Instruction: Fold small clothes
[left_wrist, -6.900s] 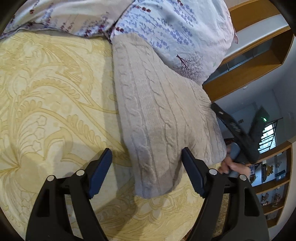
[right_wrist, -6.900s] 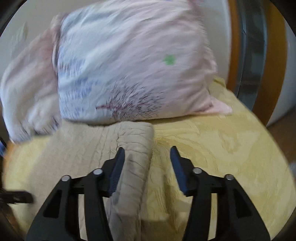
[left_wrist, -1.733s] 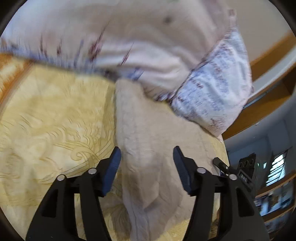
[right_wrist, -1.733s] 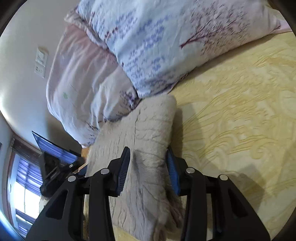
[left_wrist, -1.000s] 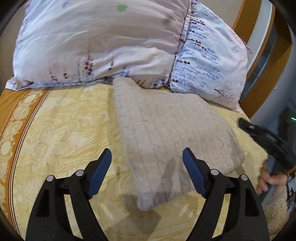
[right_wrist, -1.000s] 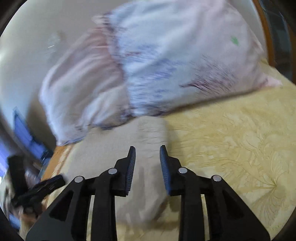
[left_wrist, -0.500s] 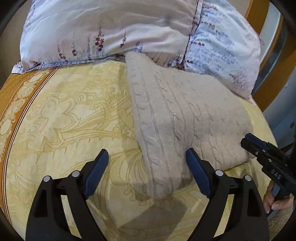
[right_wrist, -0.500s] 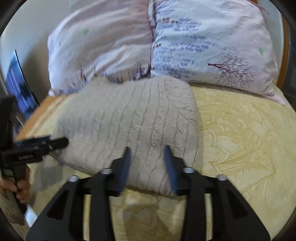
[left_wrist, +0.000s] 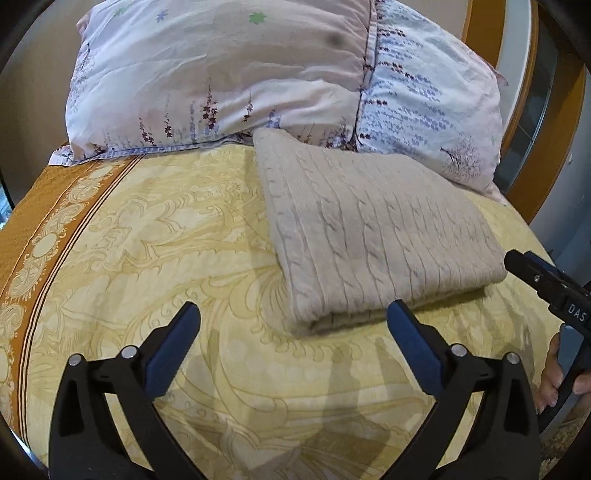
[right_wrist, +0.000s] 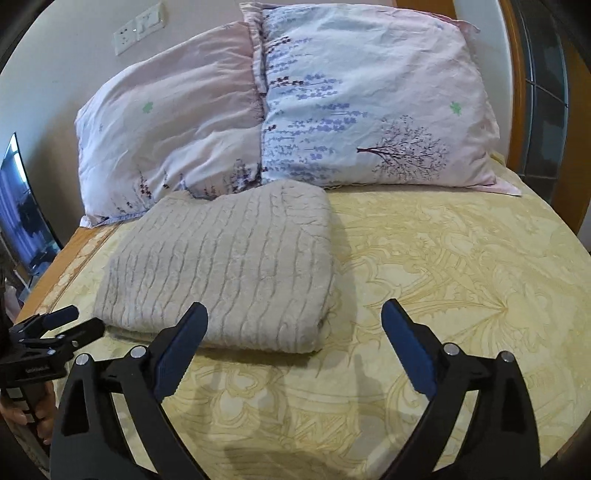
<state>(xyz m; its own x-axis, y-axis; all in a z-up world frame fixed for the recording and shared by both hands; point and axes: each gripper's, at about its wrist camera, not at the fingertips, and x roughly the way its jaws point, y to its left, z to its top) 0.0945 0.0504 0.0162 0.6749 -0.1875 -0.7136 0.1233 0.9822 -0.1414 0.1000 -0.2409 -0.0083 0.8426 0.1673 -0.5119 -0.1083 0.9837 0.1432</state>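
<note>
A beige cable-knit sweater (left_wrist: 373, 236) lies folded into a flat rectangle on the yellow patterned bedspread (left_wrist: 147, 236), its far edge against the pillows. It also shows in the right wrist view (right_wrist: 225, 266). My left gripper (left_wrist: 291, 332) is open and empty, just short of the sweater's near left corner. My right gripper (right_wrist: 293, 332) is open and empty, just short of the sweater's near right corner. Each gripper shows at the edge of the other's view: the right gripper (left_wrist: 532, 273), the left gripper (right_wrist: 55, 328).
Two floral pillows (left_wrist: 229, 74) (right_wrist: 373, 99) lean against the wall at the head of the bed. A wooden frame (left_wrist: 535, 155) stands to the right. The bedspread has an orange border (left_wrist: 44, 206) on the left. A screen (right_wrist: 22, 206) stands at the far left.
Both grippers have pulled back from the folded sweater toward the near edge of the bed. The right gripper's jaws have opened wide. The sweater lies still.
</note>
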